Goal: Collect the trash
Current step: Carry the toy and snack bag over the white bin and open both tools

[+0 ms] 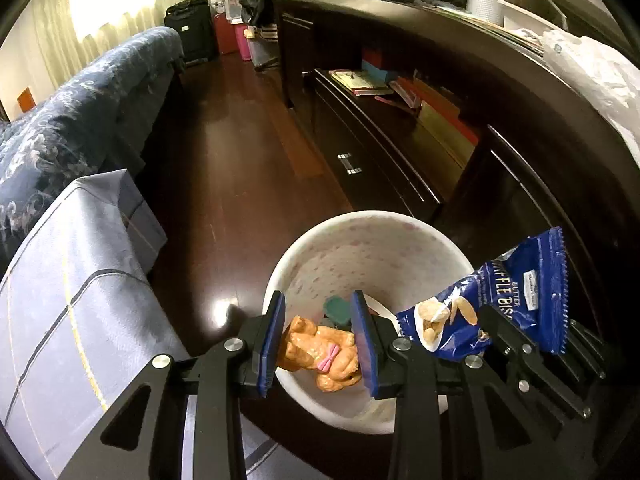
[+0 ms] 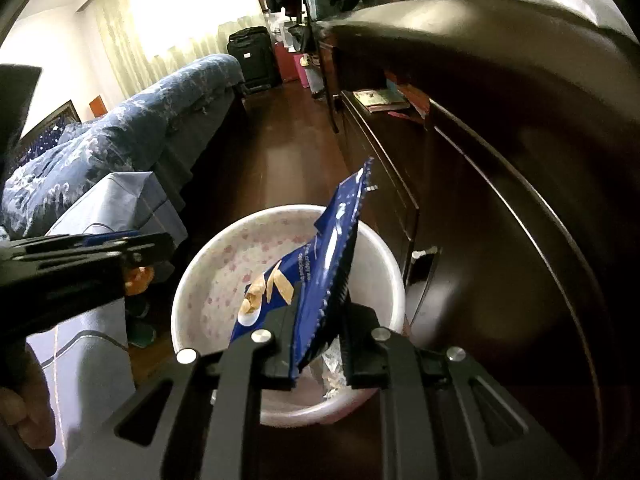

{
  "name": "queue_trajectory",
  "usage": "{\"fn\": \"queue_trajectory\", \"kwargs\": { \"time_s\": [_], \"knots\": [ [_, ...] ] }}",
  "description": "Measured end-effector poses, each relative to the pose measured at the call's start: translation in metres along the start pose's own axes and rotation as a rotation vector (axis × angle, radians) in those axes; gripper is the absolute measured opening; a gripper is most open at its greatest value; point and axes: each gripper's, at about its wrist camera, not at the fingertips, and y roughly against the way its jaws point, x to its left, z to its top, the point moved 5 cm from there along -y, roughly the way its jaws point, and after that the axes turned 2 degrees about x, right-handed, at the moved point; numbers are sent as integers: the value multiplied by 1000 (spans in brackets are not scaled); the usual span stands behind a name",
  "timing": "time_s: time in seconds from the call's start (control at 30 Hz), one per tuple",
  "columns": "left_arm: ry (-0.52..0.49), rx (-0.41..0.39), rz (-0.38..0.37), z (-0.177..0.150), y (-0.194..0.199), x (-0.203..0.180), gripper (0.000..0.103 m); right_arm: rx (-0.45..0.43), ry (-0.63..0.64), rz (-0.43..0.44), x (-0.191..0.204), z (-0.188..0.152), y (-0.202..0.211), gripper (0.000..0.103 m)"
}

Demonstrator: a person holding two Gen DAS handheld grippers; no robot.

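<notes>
A white bin (image 1: 304, 264) with faint pink spots stands on the dark floor; it also shows in the right wrist view (image 2: 208, 280). My left gripper (image 1: 318, 340) is shut on an orange teddy-bear figure (image 1: 320, 354) with a pink bow, held over the bin's near rim. A dark green object (image 1: 337, 309) lies inside the bin behind it. My right gripper (image 2: 316, 344) is shut on a blue biscuit wrapper (image 2: 324, 272), held upright over the bin. The wrapper (image 1: 500, 304) also shows at the right of the left wrist view.
A dark wooden cabinet (image 1: 420, 152) with shelves runs along the right. A blue patterned sofa (image 1: 80, 120) and a pale blue covered box (image 1: 80, 264) stand at the left. A black suitcase (image 1: 190, 34) and bins sit at the far end. A white plastic bag (image 1: 592, 76) lies on the cabinet.
</notes>
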Motion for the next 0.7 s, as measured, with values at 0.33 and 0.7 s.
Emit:
{"fn": "queue_trajectory", "kwargs": {
  "time_s": [0.33,0.7],
  "knots": [
    [79,-72,2,13,8,11,92,-93,68,-90,5,17,6,52],
    [147,-140,78,3,48,40,97,-103,75,-76,17,13,36,62]
  ]
}}
